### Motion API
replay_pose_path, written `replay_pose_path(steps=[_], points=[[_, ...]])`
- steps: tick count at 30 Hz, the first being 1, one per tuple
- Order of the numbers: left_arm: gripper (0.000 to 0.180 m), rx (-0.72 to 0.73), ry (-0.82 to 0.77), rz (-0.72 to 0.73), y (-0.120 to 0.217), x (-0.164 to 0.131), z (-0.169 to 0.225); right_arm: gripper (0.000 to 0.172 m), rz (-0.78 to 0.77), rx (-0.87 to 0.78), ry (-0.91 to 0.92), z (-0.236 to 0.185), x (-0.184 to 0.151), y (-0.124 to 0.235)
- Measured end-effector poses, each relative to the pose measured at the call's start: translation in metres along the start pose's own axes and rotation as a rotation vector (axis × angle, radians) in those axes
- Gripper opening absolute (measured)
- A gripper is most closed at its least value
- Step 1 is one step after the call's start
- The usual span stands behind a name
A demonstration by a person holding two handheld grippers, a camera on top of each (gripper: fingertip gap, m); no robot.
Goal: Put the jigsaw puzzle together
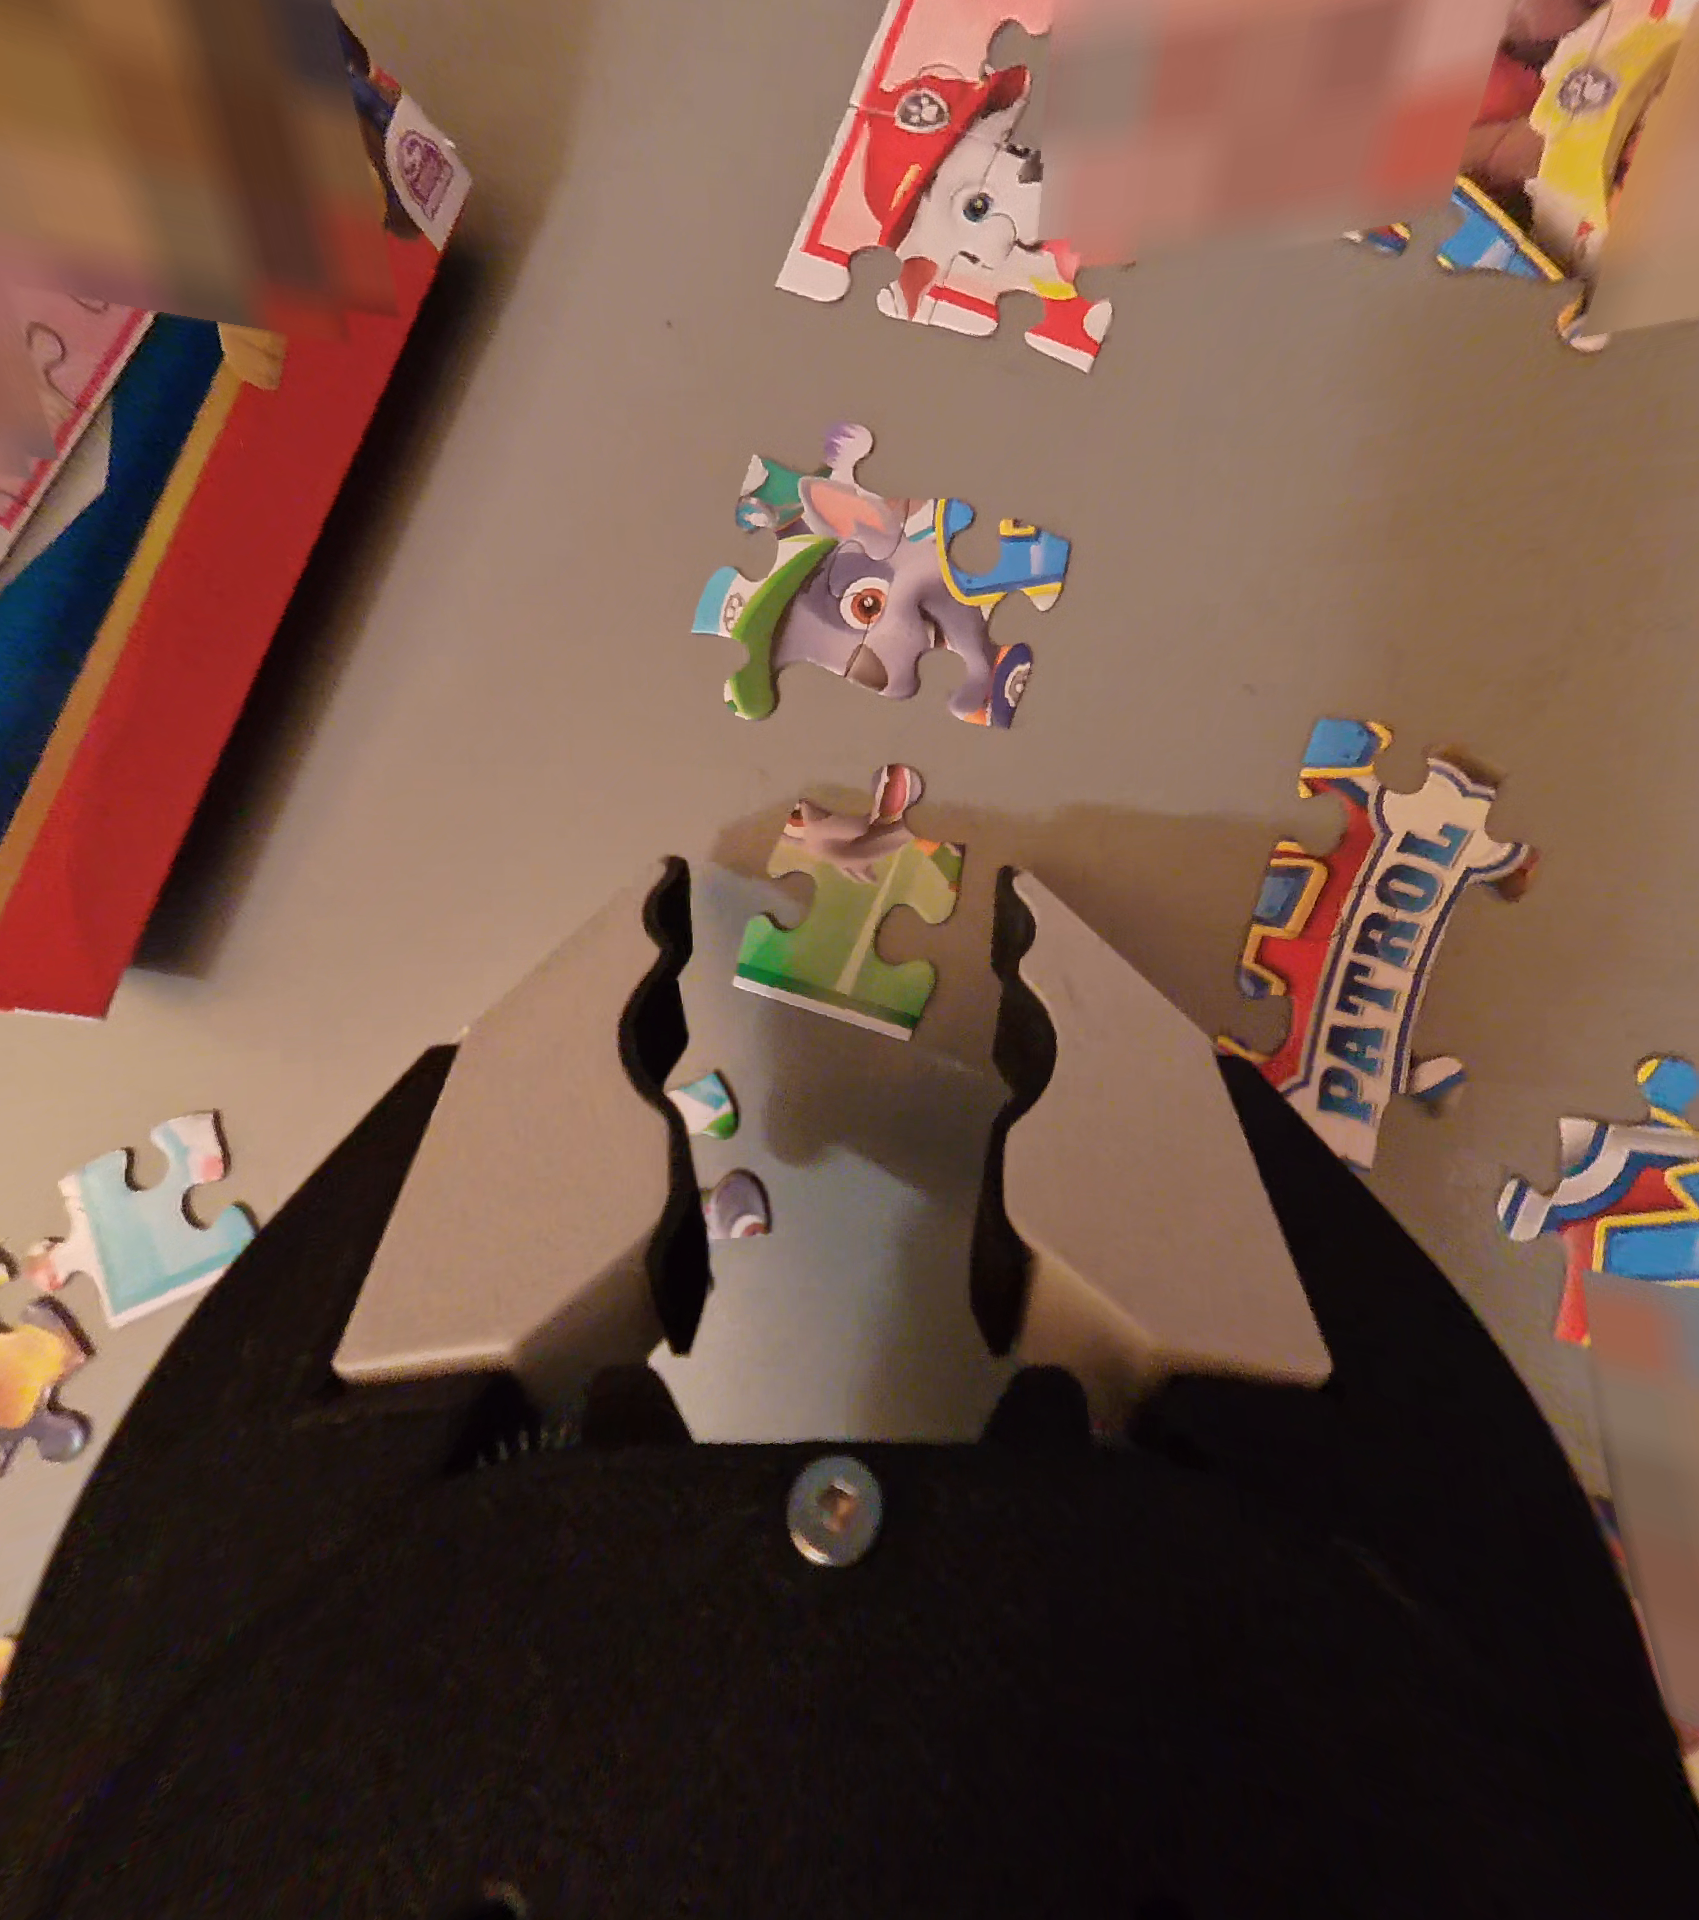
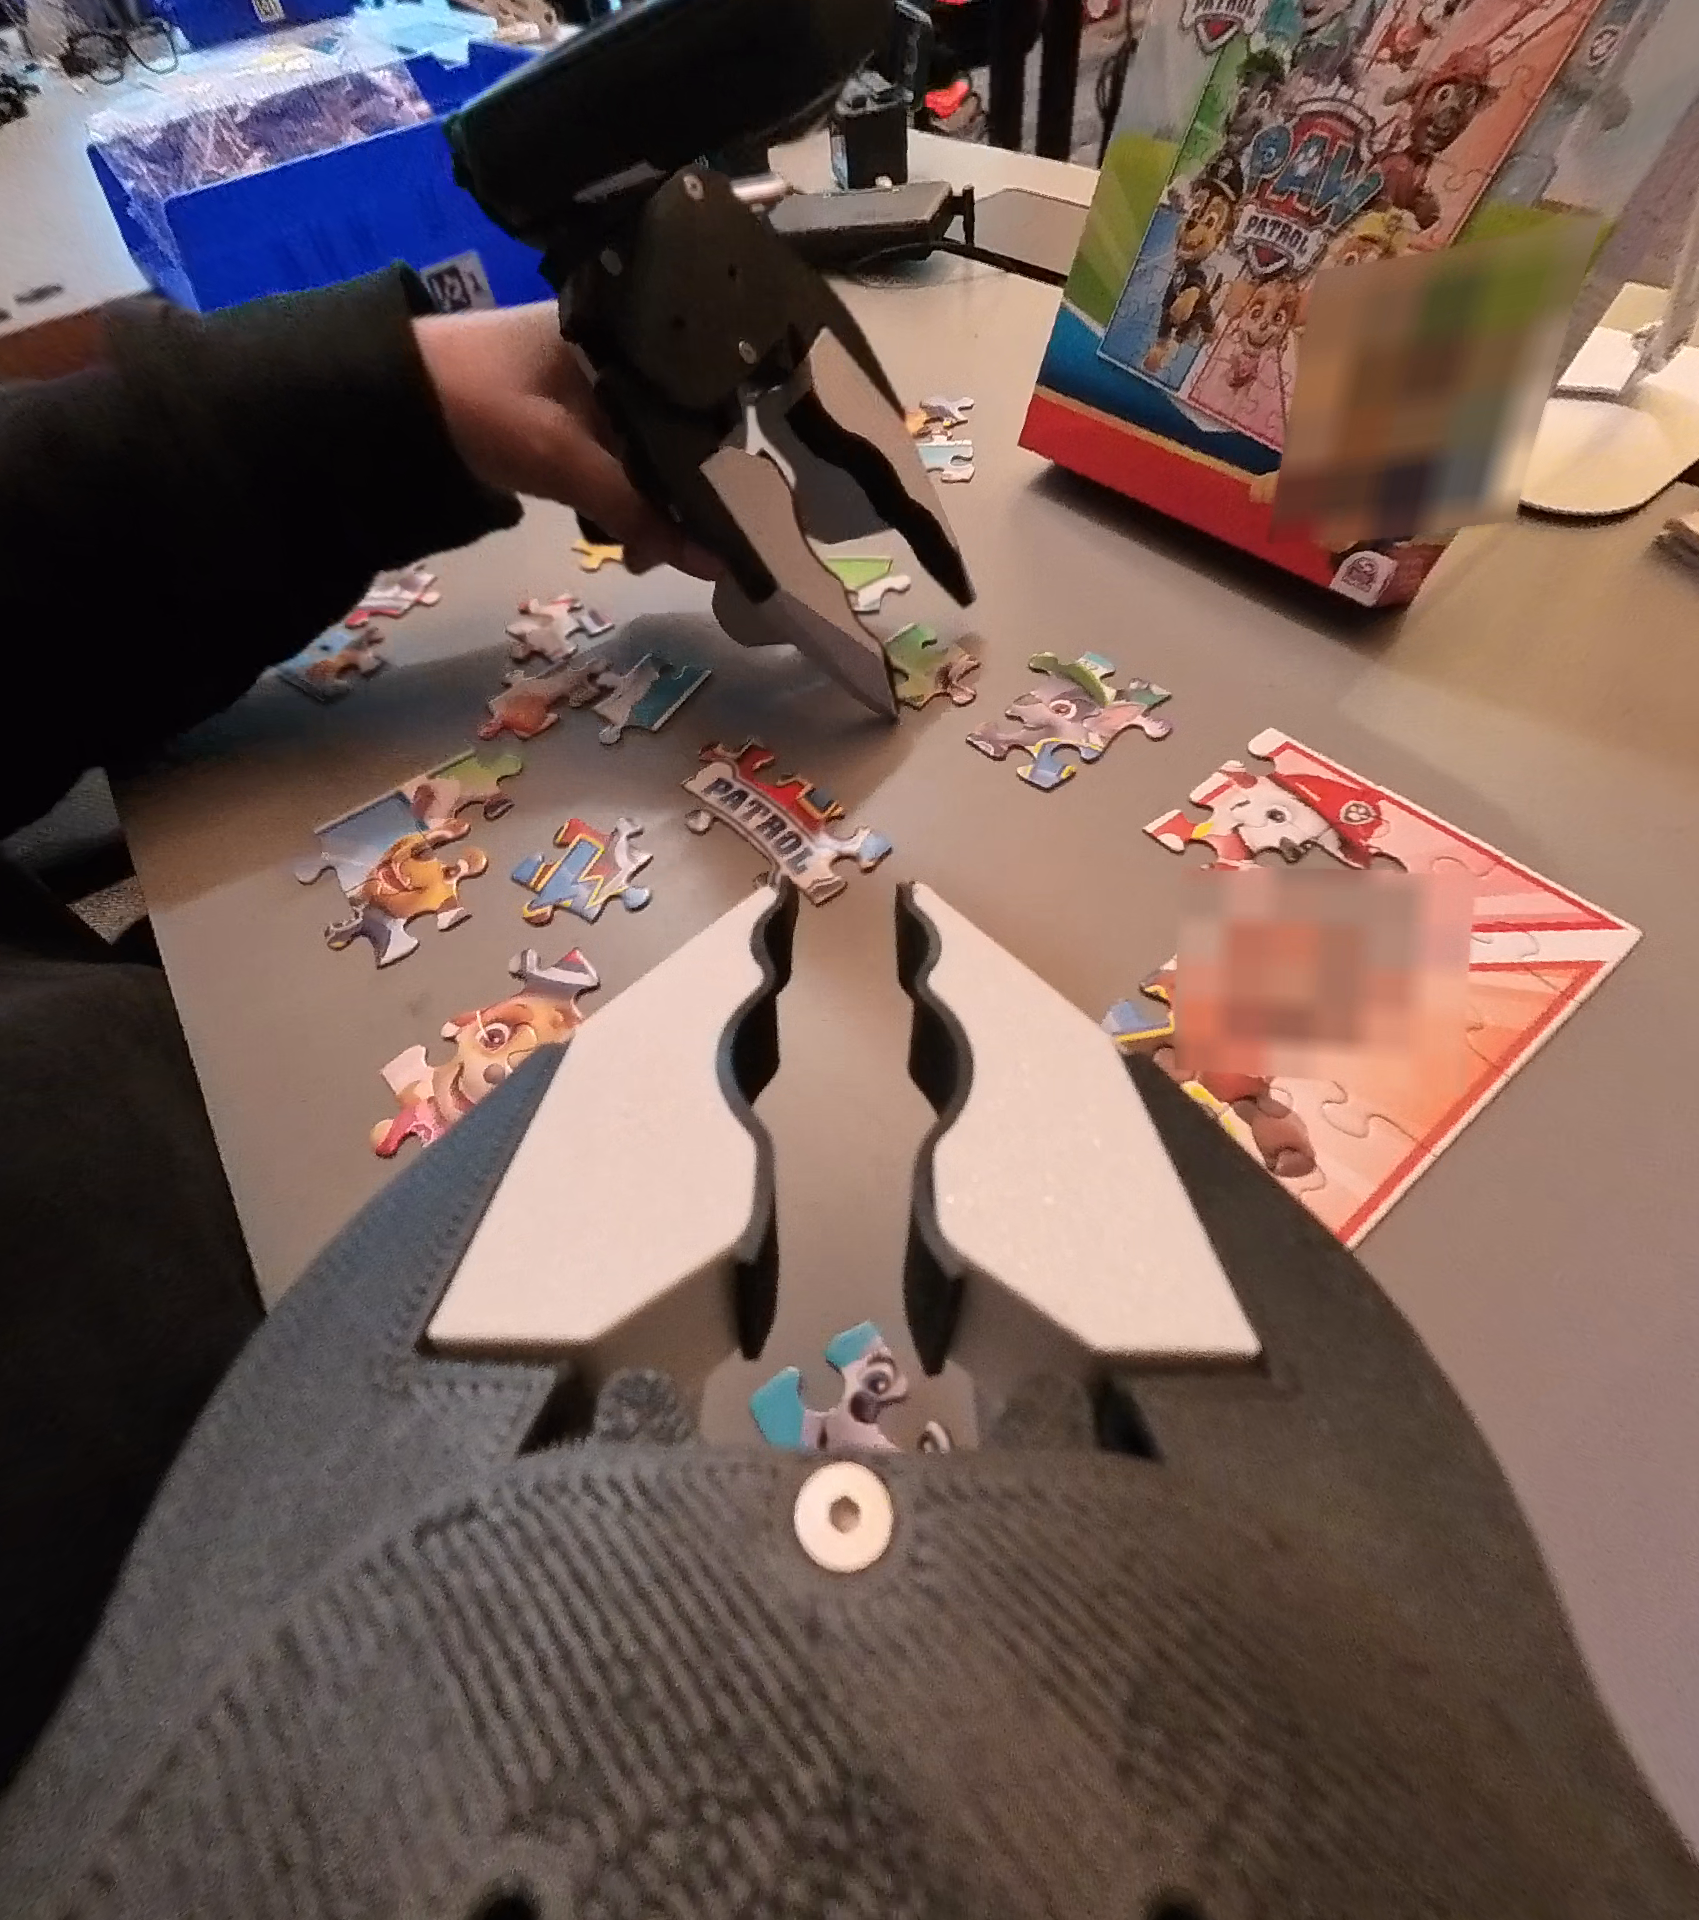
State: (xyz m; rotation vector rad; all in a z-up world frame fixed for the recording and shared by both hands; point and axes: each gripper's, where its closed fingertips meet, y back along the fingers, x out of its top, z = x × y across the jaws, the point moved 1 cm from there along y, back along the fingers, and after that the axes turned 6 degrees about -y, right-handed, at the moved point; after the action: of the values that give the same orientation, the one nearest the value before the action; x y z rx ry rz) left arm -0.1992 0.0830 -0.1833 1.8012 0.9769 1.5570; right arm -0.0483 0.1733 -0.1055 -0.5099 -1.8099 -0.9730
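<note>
Puzzle piece (image 1: 850, 914), green with a grey animal part, lies flat on grey bench (image 1: 1240, 520) between the tips of left claw (image 1: 840, 883); claw wide, pads clear of the piece on both sides, nothing gripped. Just beyond it a joined grey-dog cluster (image 1: 881, 582). Right of the claw a red-and-blue lettered banner piece (image 1: 1385, 935). Red puzzle box (image 1: 149, 675) at left. Assembled pink-and-red section (image 1: 938, 177) far ahead. Right claw (image 2: 845, 904) hovers above the bench, narrow gap, bare, tips near the banner piece (image 2: 783, 821). Loose pieces (image 2: 398, 862) scattered at left; a hand (image 2: 512, 416) holds the left claw.
</note>
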Motion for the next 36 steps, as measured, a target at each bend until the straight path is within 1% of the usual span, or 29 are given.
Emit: replay_pose_path(steps=[3,5,7,9,10,11,20,27,36], points=[[0.053,-0.103,-0.055,-0.006,-0.002,0.001,0.003,0.017,0.007,0.010,-0.016,0.003,0.001,0.000],[0.053,-0.192,-0.066,-0.014,-0.004,0.001,0.006,0.017,0.012,0.011,-0.018,0.005,0.002,0.001],[0.051,-0.241,-0.073,-0.016,-0.005,0.002,0.006,0.017,0.014,0.002,-0.017,0.007,0.002,0.001],[0.045,-0.246,-0.090,-0.033,-0.005,0.002,0.004,0.017,0.015,-0.006,-0.024,0.010,0.001,0.002],[0.038,-0.251,-0.097,-0.040,-0.005,0.002,0.004,0.017,0.017,-0.008,-0.030,0.011,0.000,0.002],[0.034,-0.257,-0.101,-0.043,-0.004,0.002,0.005,0.017,0.018,-0.009,-0.037,0.012,0.000,0.002],[0.033,-0.268,-0.136,-0.037,-0.003,0.003,0.008,0.017,0.012,-0.004,-0.047,0.019,-0.001,0.002],[0.033,-0.269,-0.151,-0.005,0.000,0.021,0.007,0.017,0.009,-0.005,-0.051,0.022,-0.002,-0.001],[0.033,-0.257,-0.191,-0.047,-0.012,0.027,0.009,0.017,0.010,-0.010,-0.062,0.025,-0.004,0.001]])
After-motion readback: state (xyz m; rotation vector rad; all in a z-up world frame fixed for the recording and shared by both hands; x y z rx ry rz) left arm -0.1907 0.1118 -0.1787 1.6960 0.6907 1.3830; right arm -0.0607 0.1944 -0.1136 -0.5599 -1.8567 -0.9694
